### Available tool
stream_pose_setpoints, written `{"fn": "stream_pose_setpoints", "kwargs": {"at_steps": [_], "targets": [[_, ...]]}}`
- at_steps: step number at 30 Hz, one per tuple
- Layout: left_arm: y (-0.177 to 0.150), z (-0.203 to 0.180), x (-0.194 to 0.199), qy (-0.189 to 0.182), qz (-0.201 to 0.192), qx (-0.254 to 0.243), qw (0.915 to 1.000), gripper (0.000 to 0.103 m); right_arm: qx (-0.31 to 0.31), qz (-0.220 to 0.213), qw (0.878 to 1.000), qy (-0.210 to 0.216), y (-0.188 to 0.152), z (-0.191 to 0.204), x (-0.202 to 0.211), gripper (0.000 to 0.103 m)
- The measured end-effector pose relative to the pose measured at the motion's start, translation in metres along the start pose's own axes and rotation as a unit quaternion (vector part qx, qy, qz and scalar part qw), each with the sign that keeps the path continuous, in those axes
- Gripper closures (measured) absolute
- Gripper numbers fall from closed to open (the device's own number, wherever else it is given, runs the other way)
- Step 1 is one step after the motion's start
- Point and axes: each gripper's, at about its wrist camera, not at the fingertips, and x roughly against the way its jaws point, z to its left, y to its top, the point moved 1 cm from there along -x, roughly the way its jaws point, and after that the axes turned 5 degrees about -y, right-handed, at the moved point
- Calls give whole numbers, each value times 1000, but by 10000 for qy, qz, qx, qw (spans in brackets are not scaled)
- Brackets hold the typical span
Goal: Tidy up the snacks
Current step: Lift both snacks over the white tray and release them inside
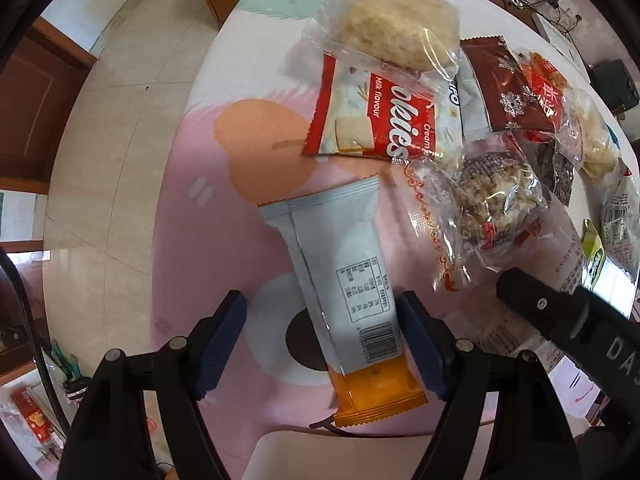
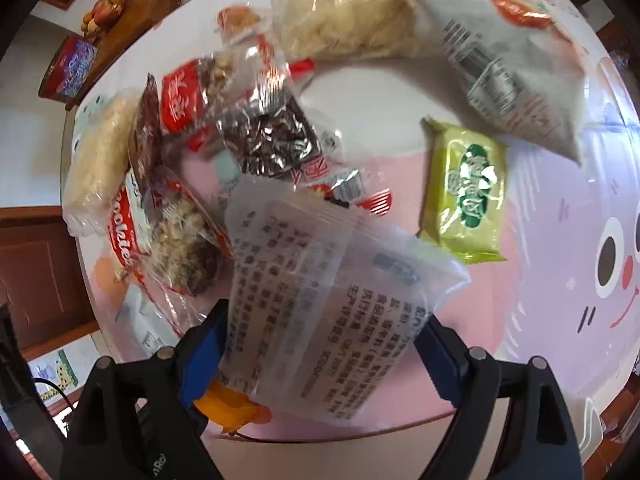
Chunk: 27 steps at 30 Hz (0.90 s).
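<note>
A long grey packet with an orange end (image 1: pixel 340 264) lies flat on the pink cartoon tablecloth (image 1: pixel 192 248), label side up. My left gripper (image 1: pixel 322 320) points down over it, jaws on either side. The right pad (image 1: pixel 420 344) is at the packet's edge, and bare cloth shows between the left pad (image 1: pixel 222 344) and the packet. In the right wrist view a translucent white packet with printed text (image 2: pixel 320 280) sits blurred between the wide jaws of my right gripper (image 2: pixel 326 320), not visibly pinched. The orange end (image 2: pixel 228 408) shows under it.
Several snacks are piled beyond the grippers: a red cookie pack (image 1: pixel 372 120), a clear bag of pale crackers (image 1: pixel 400 28), a brown snowflake packet (image 1: pixel 508 92), a green packet (image 2: pixel 468 192) and a large white bag (image 2: pixel 512 92). The round table's edge and tiled floor (image 1: pixel 112 160) lie left.
</note>
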Motion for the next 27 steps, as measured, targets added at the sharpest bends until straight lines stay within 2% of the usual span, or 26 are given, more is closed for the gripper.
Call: {"fn": "stream_pose_setpoints", "kwargs": {"at_steps": [1,2,3,5,7,9,15,19,23,27], "targets": [[0,0,1,3,-39,-19,10000,31,38,-16,10000,-9,0,1,0,18],[-3,-2,3,7,-96,-63,9999,37,69,-39,10000,-5,-2,1,1,20],[-5,-12,4,9,-155,-107,9998,47,89,-55,9999,14,-4,1,3,24],[-6,-17,9,-2,-249,-166,9996,61,116,-70,9998,135,-7,-3,6,31],[-7,-17,12,-72,-317,-108,9994,64,135,-100,9995,251,-13,-13,10,36],[-8,-17,17,-195,-456,-8,9988,72,145,-188,9994,250,-16,-18,15,40],[-23,-1,45,-488,-918,170,9944,73,2,-373,9985,399,-27,-53,30,42],[-31,-10,70,-533,-1327,104,9897,73,-103,-616,9967,520,-38,-69,40,43],[-43,-18,113,-676,-1791,4,9815,73,-224,-1099,9911,720,-51,-83,67,43],[-60,-24,163,-939,-2204,-263,9705,73,-200,-1778,9800,874,-67,-98,113,43]]}}
